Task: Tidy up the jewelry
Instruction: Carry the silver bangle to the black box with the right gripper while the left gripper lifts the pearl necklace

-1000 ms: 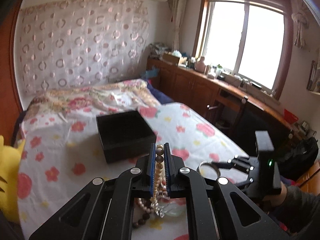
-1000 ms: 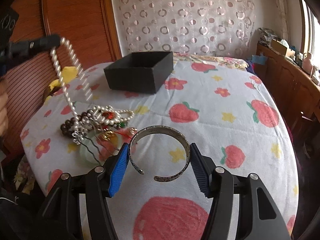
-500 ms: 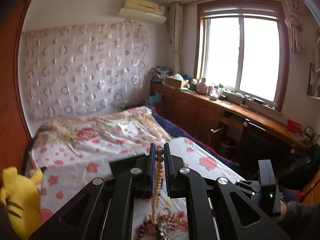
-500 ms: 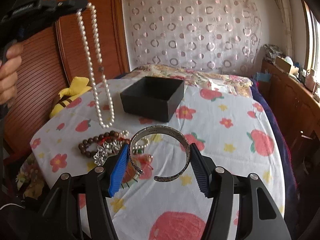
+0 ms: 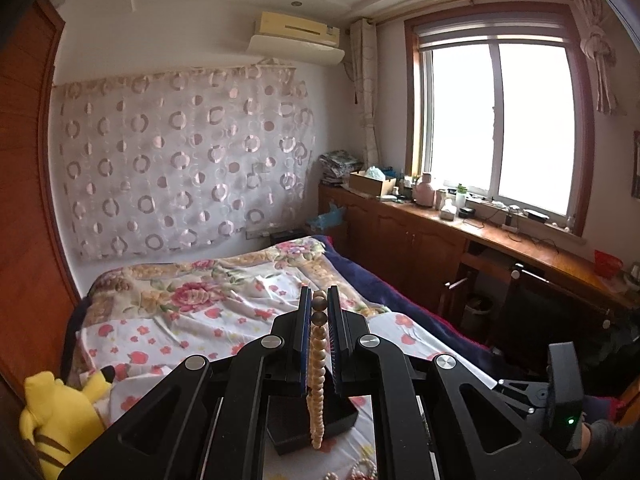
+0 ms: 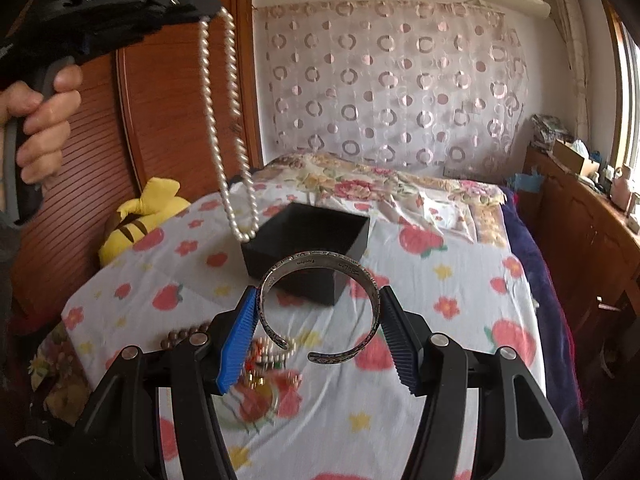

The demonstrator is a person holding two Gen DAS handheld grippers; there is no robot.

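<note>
One bed [image 6: 460, 280] fills the room, spread with a white sheet printed in red fruit and flowers. On it stands one open black box [image 6: 308, 248], and just this side of the box lies one small heap of jewelry [image 6: 260, 360] — brown beads, pale beads and a green ring-shaped piece, blurred and too tangled to count. One yellow plush toy [image 6: 140, 216] sits at the bed's edge by the wooden wall.

Two grippers are raised above the bed. The left gripper [image 6: 200, 10], held in a bare hand [image 6: 38, 120], has its fingers pinched nearly together on one pearl necklace [image 6: 228, 120]; the strand hangs as a long loop in the air, its lowest pearls above the near left corner of the box, not touching it. In the left wrist view the same strand [image 5: 318, 364] runs down between the two blue pads.

The right gripper [image 6: 318, 336] has its fingers about half spread, clamped on one open silver cuff bracelet [image 6: 320, 304] — each pad pressing one side, the gap in the cuff facing the camera.
</note>
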